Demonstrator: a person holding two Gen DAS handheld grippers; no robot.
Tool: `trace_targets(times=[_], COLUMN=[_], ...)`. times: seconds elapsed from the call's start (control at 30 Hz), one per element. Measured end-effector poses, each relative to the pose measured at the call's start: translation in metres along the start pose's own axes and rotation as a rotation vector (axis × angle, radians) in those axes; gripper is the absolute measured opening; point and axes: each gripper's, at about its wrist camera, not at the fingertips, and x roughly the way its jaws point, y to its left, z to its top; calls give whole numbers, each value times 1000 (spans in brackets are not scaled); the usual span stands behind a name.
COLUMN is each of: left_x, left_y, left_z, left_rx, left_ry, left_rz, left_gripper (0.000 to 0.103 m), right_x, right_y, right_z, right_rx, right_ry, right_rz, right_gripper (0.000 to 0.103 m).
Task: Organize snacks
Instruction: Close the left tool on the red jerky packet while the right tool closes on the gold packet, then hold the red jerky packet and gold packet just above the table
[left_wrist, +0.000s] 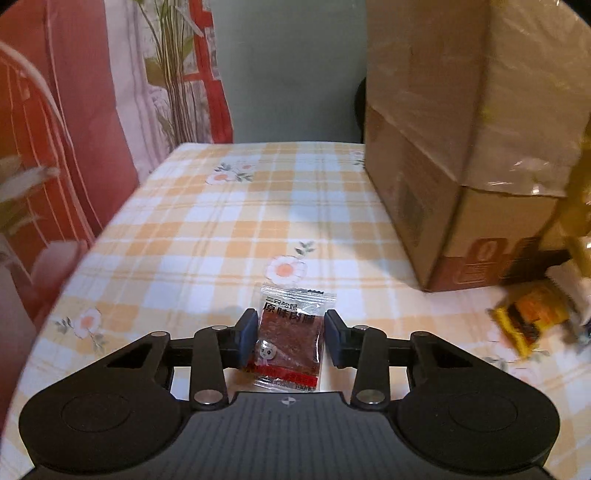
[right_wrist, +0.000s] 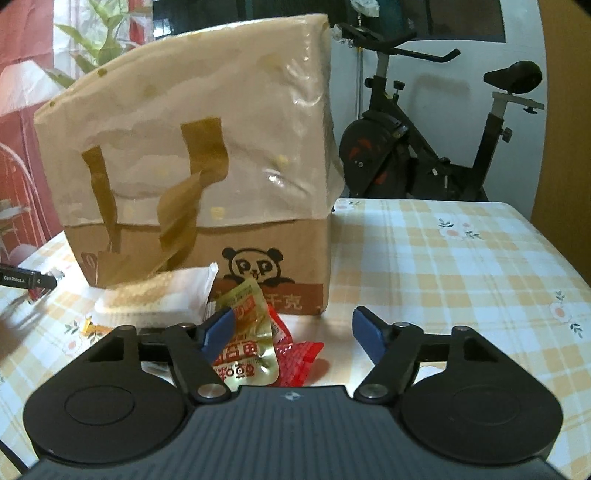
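right wrist: checked tablecloth (right_wrist: 461, 258), exercise bike (right_wrist: 424, 147)

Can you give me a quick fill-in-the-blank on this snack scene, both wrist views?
1. The clear packet between the left hand-held gripper fingers holds a ____ slab of dried meat.
2. The cardboard box has a black ____ printed on its front.
3. Behind the table stands an exercise ____.
4. The gold packet by the right hand-held gripper lies partly on top of a ____ wrapper.

Missing words: brown; panda; bike; red
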Motion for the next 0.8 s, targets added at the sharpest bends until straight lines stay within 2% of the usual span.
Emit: trace_targets(times=[0.43,0.67,0.8], left_x=[-48,-68,-75], left_y=[-57,-85,-94], left_z=[-12,-31,-48], left_rx=[-58,-118,-102], left_ry=[-65,-101,-106], left_rz=[-183,-218,-211], left_gripper=[41,41,41], right_x=[17,26,23], right_y=[34,45,48], right_z=[-4,-12,-16], right_rx=[-160,-183,-203], right_ry=[39,33,26], right_rz=[79,30,17], right_gripper=[53,53,53])
